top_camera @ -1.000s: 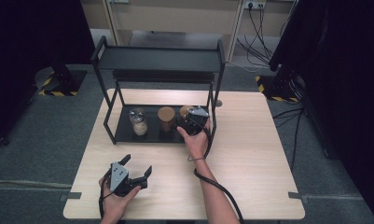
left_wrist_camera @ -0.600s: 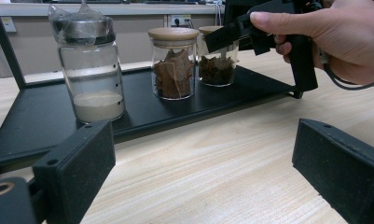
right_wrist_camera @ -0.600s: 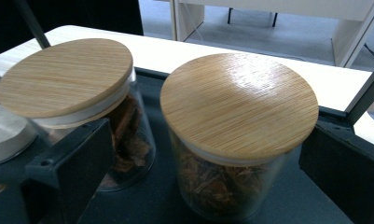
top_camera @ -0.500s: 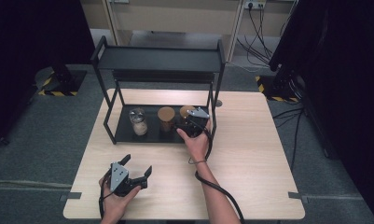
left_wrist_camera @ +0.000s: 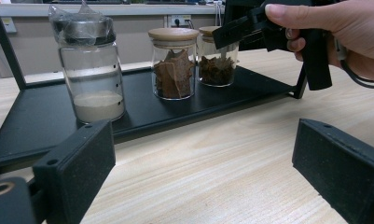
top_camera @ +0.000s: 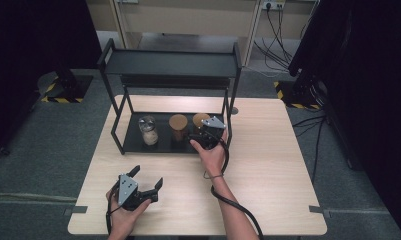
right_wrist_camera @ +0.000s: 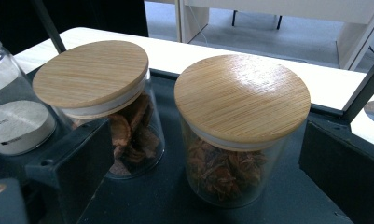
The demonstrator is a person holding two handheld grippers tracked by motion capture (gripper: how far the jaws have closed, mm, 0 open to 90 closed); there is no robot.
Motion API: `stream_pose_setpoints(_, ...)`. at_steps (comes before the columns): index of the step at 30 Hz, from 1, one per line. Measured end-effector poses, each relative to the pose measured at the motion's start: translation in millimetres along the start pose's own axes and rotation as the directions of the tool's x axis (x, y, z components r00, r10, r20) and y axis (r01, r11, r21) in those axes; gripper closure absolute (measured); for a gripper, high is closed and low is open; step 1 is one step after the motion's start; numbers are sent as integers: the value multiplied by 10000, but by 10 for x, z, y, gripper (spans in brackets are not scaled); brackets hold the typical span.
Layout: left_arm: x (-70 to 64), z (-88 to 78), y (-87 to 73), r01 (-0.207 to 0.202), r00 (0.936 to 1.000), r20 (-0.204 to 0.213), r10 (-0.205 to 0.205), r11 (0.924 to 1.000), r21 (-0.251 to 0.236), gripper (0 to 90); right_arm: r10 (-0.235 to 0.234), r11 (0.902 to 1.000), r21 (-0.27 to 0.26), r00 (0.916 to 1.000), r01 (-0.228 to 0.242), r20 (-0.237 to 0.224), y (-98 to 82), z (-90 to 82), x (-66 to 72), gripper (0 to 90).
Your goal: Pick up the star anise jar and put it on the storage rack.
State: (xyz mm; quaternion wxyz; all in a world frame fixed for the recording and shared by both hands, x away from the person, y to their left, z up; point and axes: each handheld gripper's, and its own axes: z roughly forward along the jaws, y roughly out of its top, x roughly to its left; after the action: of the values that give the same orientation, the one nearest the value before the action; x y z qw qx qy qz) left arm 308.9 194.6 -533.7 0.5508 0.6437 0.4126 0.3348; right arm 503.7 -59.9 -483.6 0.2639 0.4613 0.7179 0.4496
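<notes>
1. Right-hand jar (right_wrist_camera: 231,154): clear glossy glass, with a smooth bamboo-look wooden lid (right_wrist_camera: 242,95) catching a sheen.
2. Rack (top_camera: 170,62): matt black metal.
3. Counter (top_camera: 268,165): pale wood grain, smooth.
4. Jaws: matt black, finely textured pads.

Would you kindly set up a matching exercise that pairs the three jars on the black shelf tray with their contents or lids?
Things:
1. left jar
2. middle jar
3. right jar

Descriptions:
A. wooden lid, right gripper fingers open on either side of it
B. pale powder, plastic-wrapped top
C. wooden lid, large brown pieces

Pairs: 1-B, 2-C, 3-A
</notes>
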Motion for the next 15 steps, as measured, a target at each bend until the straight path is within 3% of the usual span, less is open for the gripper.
stream_pose_setpoints(15, -1, -1, -1, 1, 10000, -14, -1, 10000, -15, 53, -98, 9999, -41, 9998, 97, -183, -68, -136, 26, 34)
